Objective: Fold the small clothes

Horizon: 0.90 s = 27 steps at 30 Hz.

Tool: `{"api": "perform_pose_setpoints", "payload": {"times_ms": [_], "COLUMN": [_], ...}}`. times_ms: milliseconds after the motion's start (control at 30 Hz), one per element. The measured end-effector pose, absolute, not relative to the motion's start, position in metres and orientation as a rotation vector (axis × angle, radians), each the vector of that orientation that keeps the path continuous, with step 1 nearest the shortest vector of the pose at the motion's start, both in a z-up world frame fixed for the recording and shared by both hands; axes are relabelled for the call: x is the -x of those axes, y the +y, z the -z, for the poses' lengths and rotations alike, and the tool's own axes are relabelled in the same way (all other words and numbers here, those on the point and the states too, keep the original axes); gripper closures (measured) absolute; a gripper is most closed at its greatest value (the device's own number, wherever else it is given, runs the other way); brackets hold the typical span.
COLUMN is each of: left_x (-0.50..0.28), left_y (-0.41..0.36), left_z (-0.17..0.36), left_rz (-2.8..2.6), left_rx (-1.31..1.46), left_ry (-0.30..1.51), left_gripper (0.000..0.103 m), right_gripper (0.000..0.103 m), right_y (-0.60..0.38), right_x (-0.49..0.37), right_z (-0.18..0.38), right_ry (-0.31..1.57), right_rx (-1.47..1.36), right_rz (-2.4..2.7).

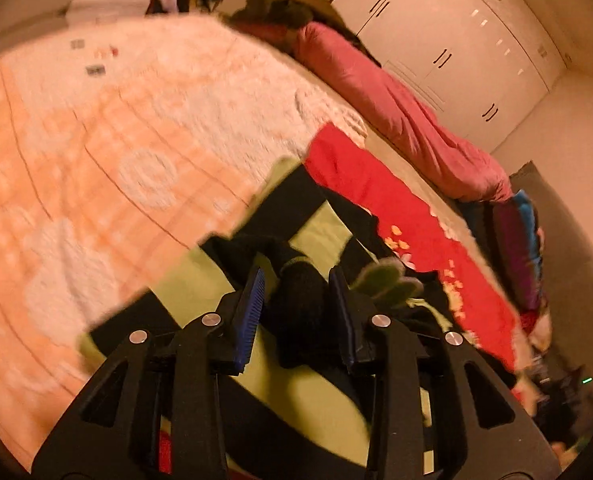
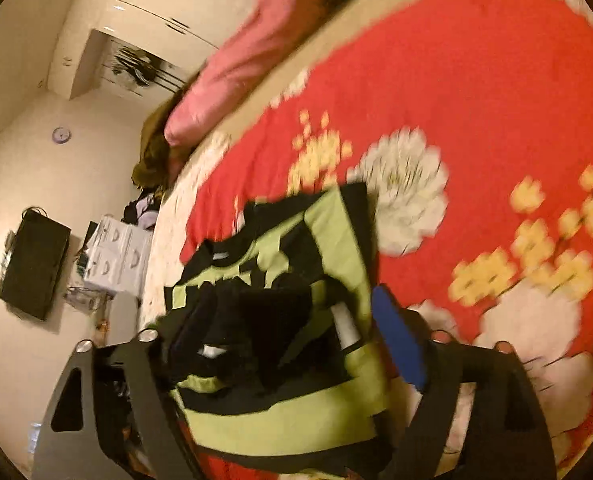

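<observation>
**Both grippers released over a striped garment on the bed**

A small lime-green and black striped garment [image 1: 316, 396] lies crumpled on the bed, its near part on a red floral blanket [image 2: 456, 80] and its far edge beside a peach and white fluffy blanket [image 1: 96, 160].

In the left wrist view, the left gripper [image 1: 296, 300] points down at the garment. Its blue-padded jaws stand a little apart, with a bunched black fold of the garment rising between them. The pads do not visibly press on the fold, so the gripper reads as released. Just to the right of the jaws, a small greyish-green fuzzy piece lies on the cloth; what it is cannot be told.

In the right wrist view, the right gripper [image 2: 280, 340] hangs over the same garment with its jaws spread wide. One blue pad [image 2: 400, 340] shows on the right side, beside the garment's green edge; the other finger is hidden by dark cloth. The heaped garment fills the gap between the fingers, yet nothing is clamped.

A long pink bolster [image 1: 396, 108] lies along the far side of the bed, before glossy white wardrobe doors [image 1: 456, 32]. A dark television [image 2: 32, 264] hangs on the wall. Both views are blurred.
</observation>
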<state>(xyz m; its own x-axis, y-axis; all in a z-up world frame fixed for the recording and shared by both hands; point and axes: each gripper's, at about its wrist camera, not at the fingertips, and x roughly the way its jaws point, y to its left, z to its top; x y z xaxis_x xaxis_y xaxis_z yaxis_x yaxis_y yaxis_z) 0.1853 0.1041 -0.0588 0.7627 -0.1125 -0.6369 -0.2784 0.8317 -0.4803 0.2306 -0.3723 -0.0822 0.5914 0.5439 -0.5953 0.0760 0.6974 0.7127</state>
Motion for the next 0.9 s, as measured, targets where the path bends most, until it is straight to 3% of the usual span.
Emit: {"api": "perform_pose_setpoints", "payload": {"times_ms": [267, 600, 667, 700, 733, 767, 900], "left_x": [-0.174, -0.184, -0.185, -0.186, -0.186, -0.187, -0.188], "left_y": [0.107, 0.079, 0.072, 0.067, 0.064, 0.063, 0.06], "left_z": [0.041, 0.047, 0.047, 0.047, 0.049, 0.05, 0.053], "left_rz": [-0.145, -0.127, -0.106, -0.098, -0.089, -0.087, -0.08], "left_rx": [0.446, 0.276, 0.25, 0.229, 0.218, 0.216, 0.21], "left_ry": [0.586, 0.642, 0.648, 0.649, 0.652, 0.655, 0.66], "left_gripper": [0.067, 0.062, 0.06, 0.059, 0.057, 0.056, 0.055], "right_gripper": [0.018, 0.018, 0.028, 0.049, 0.078, 0.094, 0.096], "right_y": [-0.324, -0.275, -0.271, -0.269, -0.27, -0.271, -0.292], "right_x": [-0.204, -0.226, -0.236, -0.24, -0.244, -0.247, -0.26], "right_z": [0.057, 0.058, 0.068, 0.072, 0.077, 0.078, 0.07], "right_ry": [0.864, 0.954, 1.002, 1.015, 1.03, 1.034, 1.019], "right_rx": [-0.226, -0.091, -0.085, -0.077, -0.063, -0.083, -0.26], "right_rz": [-0.256, -0.213, -0.181, -0.172, -0.157, -0.179, -0.235]}}
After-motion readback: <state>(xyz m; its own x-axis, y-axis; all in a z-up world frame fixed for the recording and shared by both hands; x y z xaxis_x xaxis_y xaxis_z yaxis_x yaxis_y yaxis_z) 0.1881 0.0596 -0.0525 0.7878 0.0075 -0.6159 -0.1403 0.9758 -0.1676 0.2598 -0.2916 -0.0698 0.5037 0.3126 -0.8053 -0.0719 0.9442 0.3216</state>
